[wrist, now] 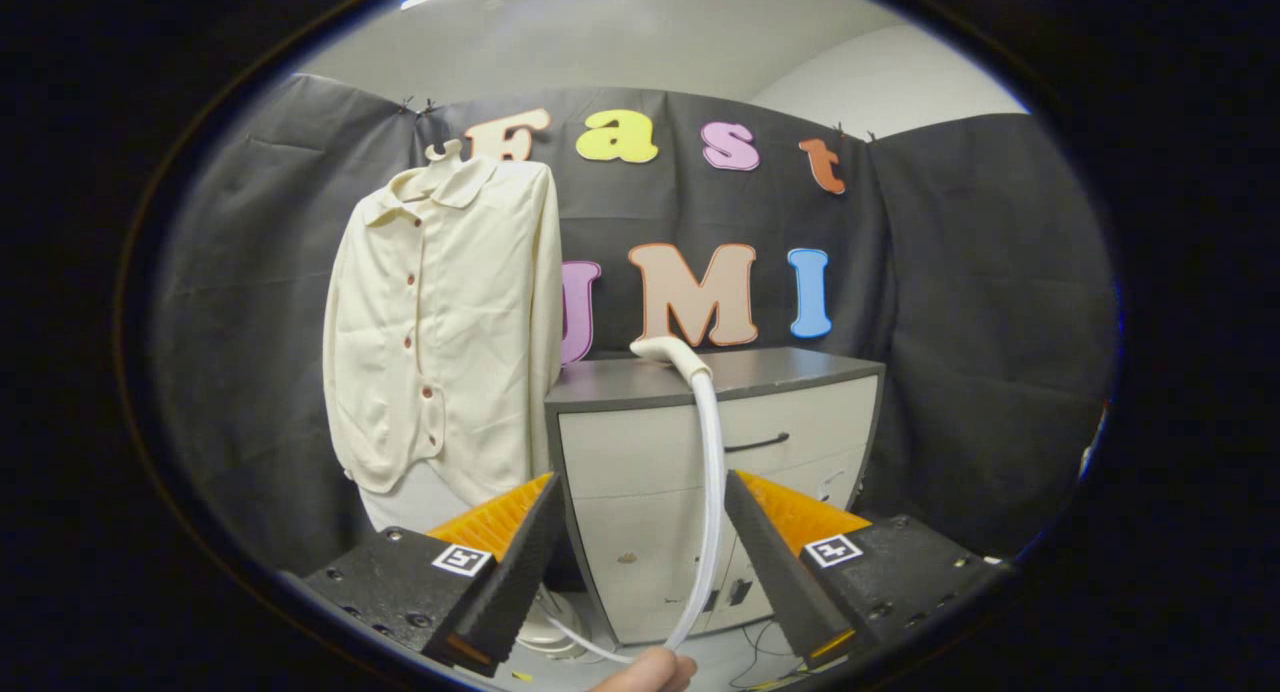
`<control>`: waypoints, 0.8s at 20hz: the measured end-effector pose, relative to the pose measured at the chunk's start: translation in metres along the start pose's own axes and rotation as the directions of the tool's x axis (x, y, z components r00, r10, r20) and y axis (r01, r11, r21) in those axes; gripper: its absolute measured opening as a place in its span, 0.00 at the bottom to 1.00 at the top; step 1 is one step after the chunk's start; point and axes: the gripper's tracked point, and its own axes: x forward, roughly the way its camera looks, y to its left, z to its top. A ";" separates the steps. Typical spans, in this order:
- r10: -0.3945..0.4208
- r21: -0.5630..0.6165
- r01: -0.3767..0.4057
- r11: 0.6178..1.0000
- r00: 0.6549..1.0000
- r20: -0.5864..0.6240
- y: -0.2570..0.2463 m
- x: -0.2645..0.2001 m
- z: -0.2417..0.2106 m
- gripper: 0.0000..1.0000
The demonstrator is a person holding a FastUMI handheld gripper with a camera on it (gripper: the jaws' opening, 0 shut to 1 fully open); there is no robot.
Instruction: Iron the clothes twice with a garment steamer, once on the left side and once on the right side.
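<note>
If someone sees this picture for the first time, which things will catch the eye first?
A cream button-up shirt hangs on a hanger, left of a grey-topped drawer cabinet. The white steamer head lies on the cabinet top, its hose dropping between the open gripper fingers.

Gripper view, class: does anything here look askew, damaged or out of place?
Nothing looks damaged or spilled. The cream shirt hangs straight beside the cabinet; the steamer head lies on the cabinet top, its hose drooping down the front. The gripper is open, holding nothing.

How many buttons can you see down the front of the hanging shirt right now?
4 on the cream shirt: one near the chest, one mid-front, one lower, one near the hem. Folds may hide others. The tool is open.
</note>
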 end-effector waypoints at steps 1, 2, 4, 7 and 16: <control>0.005 -0.001 -0.005 1.000 1.000 0.011 0.001 0.008 0.008 0.98; 0.004 -0.008 -0.004 1.000 1.000 0.015 0.001 0.019 0.013 0.98; 0.007 -0.021 -0.006 1.000 1.000 0.011 0.001 0.039 0.024 0.98; 0.012 -0.038 -0.013 0.999 1.000 -0.007 0.000 0.075 0.038 0.98; 0.066 -0.079 -0.076 0.994 0.991 -0.112 -0.003 0.219 0.065 0.98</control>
